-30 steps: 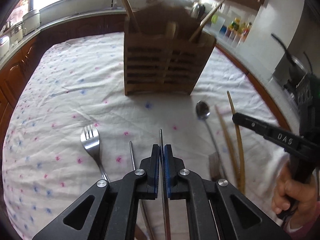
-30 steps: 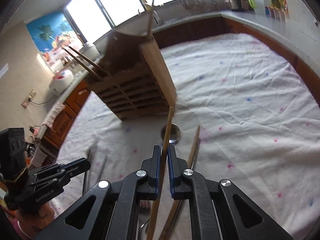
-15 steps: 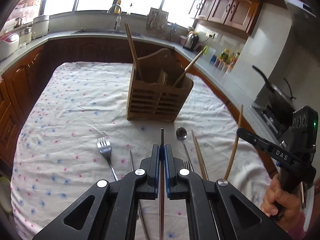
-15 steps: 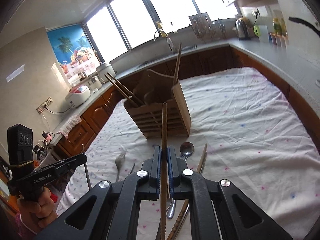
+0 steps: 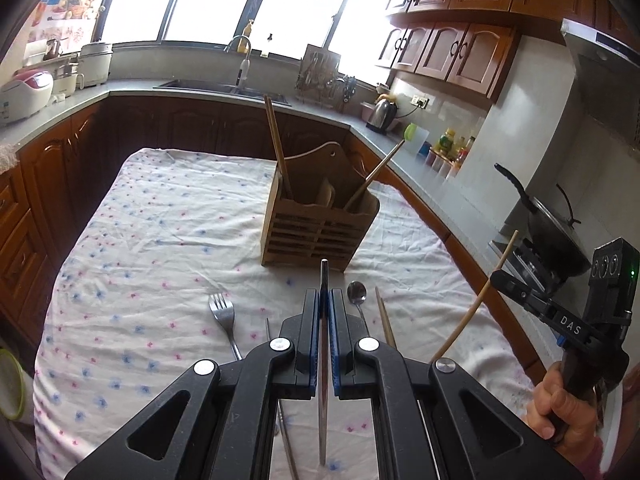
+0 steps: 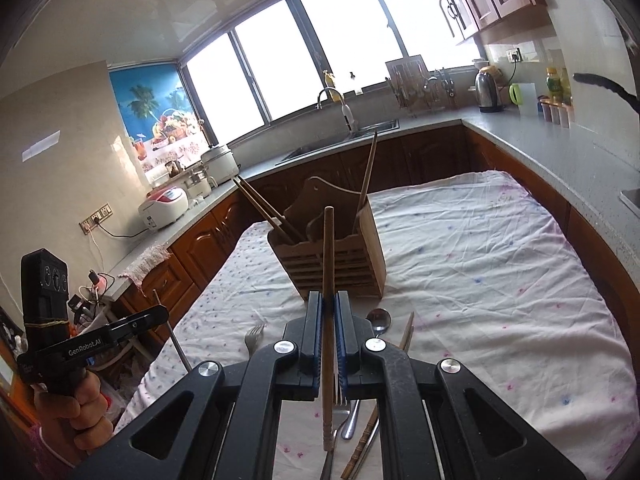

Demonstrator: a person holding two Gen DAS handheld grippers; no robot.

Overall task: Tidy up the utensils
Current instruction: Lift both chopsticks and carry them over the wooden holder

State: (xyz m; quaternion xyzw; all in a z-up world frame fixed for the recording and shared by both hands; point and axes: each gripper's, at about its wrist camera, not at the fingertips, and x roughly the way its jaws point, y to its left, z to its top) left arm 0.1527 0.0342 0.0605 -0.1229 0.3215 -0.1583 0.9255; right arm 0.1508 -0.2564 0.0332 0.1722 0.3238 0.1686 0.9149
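My left gripper [image 5: 324, 300] is shut on a thin metal chopstick [image 5: 323, 280], held above the table and pointing at the wooden utensil holder [image 5: 318, 228]. My right gripper [image 6: 328, 304] is shut on a wooden chopstick [image 6: 328, 248], also raised and facing the holder [image 6: 336, 256]. The holder has wooden chopsticks standing in it. On the flowered cloth lie a fork [image 5: 222, 314], a spoon [image 5: 357, 292], a wooden chopstick [image 5: 384, 320] and a metal chopstick [image 5: 269, 330]. The right gripper also shows in the left wrist view [image 5: 516, 286], the left gripper in the right wrist view [image 6: 154, 314].
The table [image 5: 140, 240] is ringed by kitchen counters with dark wood cabinets [image 5: 36, 184]. A sink [image 5: 224, 86], rice cookers [image 5: 24, 92], a kettle [image 5: 382, 114] and bottles [image 5: 452, 148] stand on the counters. A pan [image 5: 552, 236] sits on the stove at right.
Both grippers have risen well above the table and pulled back from the holder, each lifting its chopstick off the cloth. The views now take in the whole table.
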